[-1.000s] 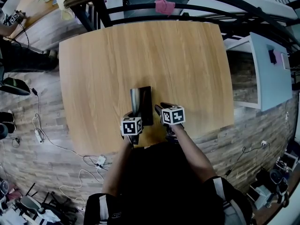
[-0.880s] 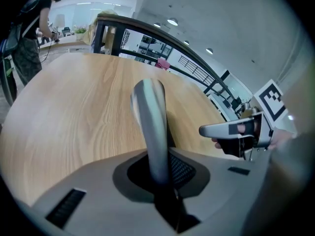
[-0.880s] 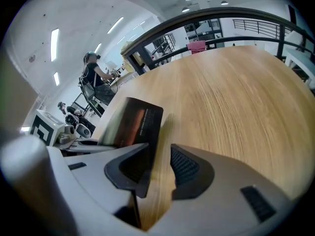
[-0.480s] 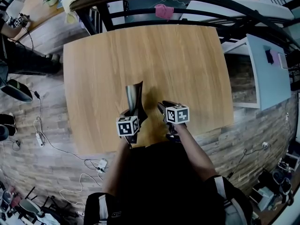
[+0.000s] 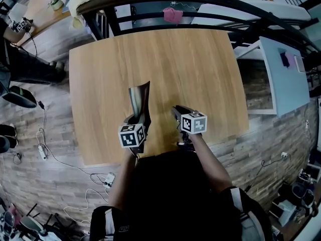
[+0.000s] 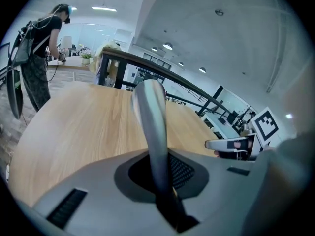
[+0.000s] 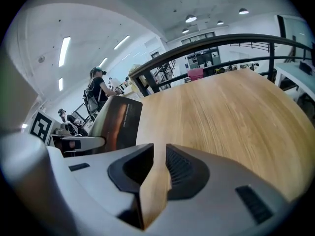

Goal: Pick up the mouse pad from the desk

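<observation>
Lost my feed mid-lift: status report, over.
Left claw just tightened, shut on mouse pad. Pad lifted off desk. Right claw just closing, nothing between. No obstruction seen.

Mouse pad: thin, flexible, rectangular sheet.

- Faces: one face is dark with a reddish-brown streak down its middle, as the right gripper view shows. Seen edge-on in the left gripper view, it reads as a narrow grey band with a rounded top.
- Pose: upright, not flat. The sheet bows slightly along its length, and the free upper end points away from the person.
- Support: the lower end sits between the jaws of the left gripper, which have just been closing and now press on it.
- Location: over the near middle of the wooden desk, casting a shadow beside it.
</observation>
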Demonstrator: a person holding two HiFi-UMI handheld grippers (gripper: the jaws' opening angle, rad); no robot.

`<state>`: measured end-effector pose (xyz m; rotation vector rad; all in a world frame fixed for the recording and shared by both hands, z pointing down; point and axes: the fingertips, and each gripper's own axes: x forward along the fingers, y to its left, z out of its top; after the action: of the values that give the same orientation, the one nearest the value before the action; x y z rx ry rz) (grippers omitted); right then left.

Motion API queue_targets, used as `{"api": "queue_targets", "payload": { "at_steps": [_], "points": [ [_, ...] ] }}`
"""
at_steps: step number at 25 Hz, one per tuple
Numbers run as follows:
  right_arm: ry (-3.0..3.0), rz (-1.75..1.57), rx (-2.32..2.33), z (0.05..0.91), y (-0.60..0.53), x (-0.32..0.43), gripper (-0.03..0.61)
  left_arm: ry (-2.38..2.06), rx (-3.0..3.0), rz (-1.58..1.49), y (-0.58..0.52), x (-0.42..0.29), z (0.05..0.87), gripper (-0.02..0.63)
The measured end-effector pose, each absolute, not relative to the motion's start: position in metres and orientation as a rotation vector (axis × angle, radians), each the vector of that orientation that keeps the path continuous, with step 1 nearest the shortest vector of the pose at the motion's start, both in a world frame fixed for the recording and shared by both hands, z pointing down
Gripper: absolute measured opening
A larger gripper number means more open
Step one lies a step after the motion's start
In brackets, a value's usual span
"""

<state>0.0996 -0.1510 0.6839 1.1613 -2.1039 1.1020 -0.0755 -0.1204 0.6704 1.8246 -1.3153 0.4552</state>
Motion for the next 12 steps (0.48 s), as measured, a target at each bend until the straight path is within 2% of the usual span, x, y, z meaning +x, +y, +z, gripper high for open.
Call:
{"api": "queue_targets", "payload": {
  "at_steps": [12],
  "points": [
    [-2.257,0.92,1.335,0.61,-0.159,0.103,0.055,-1.367,1.916,0.393,-0.117,-0.085,0.611,0.052]
  ]
}}
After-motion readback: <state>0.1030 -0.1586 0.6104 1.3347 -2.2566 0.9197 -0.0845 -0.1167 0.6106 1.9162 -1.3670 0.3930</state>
